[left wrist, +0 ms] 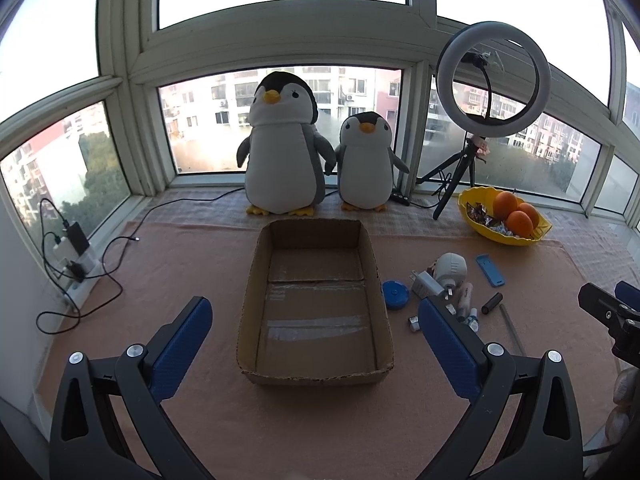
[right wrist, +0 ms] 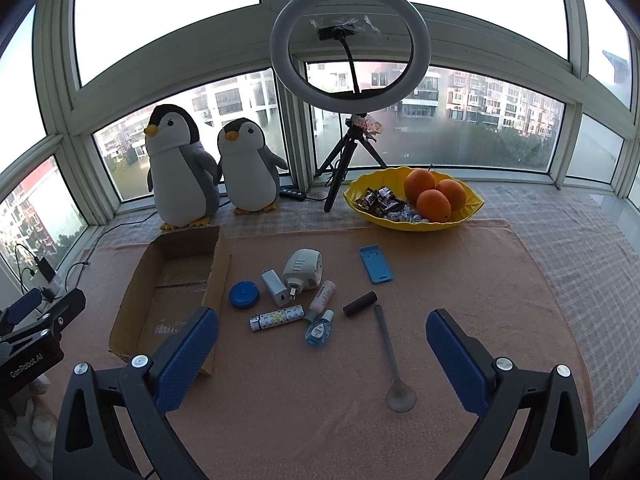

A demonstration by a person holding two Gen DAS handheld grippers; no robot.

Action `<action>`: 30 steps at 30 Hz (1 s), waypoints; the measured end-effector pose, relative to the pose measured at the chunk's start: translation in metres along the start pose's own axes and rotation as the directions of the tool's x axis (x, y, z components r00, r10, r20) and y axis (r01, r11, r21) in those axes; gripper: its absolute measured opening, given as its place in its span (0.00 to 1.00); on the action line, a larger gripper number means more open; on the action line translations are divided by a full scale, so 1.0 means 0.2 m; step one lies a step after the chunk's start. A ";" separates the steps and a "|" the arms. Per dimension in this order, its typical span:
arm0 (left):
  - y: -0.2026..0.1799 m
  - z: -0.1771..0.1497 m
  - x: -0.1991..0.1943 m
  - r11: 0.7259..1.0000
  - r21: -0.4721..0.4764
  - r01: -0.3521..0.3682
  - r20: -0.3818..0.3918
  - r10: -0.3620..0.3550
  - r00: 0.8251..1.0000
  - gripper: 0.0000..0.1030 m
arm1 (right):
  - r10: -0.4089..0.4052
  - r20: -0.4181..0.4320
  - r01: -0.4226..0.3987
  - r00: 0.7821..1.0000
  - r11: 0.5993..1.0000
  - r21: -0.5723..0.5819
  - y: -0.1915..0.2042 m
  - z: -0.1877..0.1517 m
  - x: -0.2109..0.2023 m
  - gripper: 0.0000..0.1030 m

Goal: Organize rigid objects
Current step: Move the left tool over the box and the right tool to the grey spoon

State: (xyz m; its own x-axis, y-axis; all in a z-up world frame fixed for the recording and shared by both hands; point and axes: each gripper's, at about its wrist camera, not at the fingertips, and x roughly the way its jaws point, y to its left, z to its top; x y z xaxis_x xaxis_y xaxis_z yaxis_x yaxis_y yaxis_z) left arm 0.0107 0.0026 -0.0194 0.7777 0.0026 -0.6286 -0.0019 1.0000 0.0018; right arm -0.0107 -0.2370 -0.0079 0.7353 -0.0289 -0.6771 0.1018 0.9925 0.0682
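An empty cardboard box (left wrist: 256,280) (right wrist: 218,268) lies on the peach towel. Right of it several small items are scattered: a blue round tin (right wrist: 243,294), a white charger (right wrist: 274,287), a white plug-in device (right wrist: 303,269), a patterned tube (right wrist: 277,318), a pink tube (right wrist: 322,295), a small blue bottle (right wrist: 319,331), a black cylinder (right wrist: 359,304), a grey spoon (right wrist: 390,354) and a blue phone stand (right wrist: 375,263). My left gripper (left wrist: 316,320) hovers open over the box's near end. Above the towel, near the spoon, my right gripper (right wrist: 322,332) is open and holds nothing.
Two plush penguins (left wrist: 282,148) (left wrist: 366,162) stand behind the box. A ring light on a tripod (right wrist: 350,46) and a yellow bowl (right wrist: 362,192) of oranges and sweets sit at the back right. A power strip with cables (left wrist: 74,264) lies at the left edge.
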 end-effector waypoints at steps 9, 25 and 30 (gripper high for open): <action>0.11 -0.06 0.18 0.997 -0.013 -0.074 -0.075 0.072 0.995 0.99 | -0.018 -0.021 0.018 1.000 1.000 0.019 -0.05 -0.02 0.04 1.00; 0.26 -0.18 0.58 0.990 -0.041 -0.132 -0.263 0.117 0.958 0.93 | -0.087 -0.056 0.090 0.995 0.994 0.058 -0.22 -0.07 0.13 1.00; 0.28 -0.19 0.66 0.990 -0.045 -0.135 -0.294 0.116 0.949 0.88 | -0.113 -0.066 0.119 0.991 0.990 0.082 -0.30 -0.09 0.15 1.00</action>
State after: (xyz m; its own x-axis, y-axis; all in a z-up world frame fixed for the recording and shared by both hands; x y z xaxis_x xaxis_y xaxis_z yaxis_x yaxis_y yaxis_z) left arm 0.0887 0.0592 -0.1321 0.5525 0.1182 -0.8251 -0.1348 0.9895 0.0514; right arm -0.0077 -0.2960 -0.0461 0.6729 -0.1333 -0.7276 0.2432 0.9688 0.0475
